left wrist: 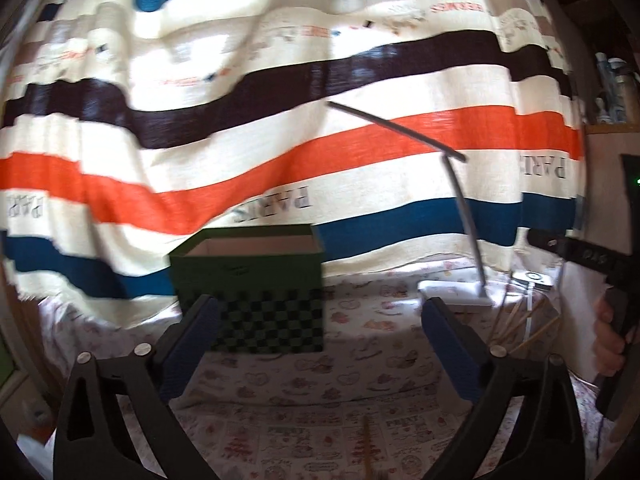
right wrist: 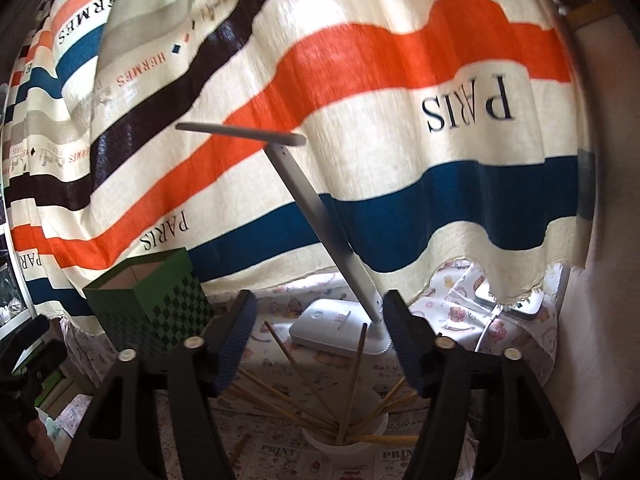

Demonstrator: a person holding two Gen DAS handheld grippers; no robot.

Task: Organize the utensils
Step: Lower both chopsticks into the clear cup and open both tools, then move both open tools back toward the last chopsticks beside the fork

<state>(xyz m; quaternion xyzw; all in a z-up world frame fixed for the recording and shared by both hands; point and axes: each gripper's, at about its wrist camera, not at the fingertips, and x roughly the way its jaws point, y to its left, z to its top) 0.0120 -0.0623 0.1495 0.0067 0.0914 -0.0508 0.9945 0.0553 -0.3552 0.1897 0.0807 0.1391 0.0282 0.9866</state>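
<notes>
Left hand-held gripper (left wrist: 320, 344) jaws wide apart, right hand-held gripper (right wrist: 320, 344) likewise, both empty

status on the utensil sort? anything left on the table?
Done: a bunch of chopsticks already stands fanned out in the white cup.
In hand: nothing. The left gripper and right gripper are both open and empty.
Left: at least one chopstick lies loose on the tablecloth below the left gripper, and another lies left of the cup. The green box looks untouched.

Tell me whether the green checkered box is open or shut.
Open: the green checkered box has no lid, and its pale inner walls show past the rim.
</notes>
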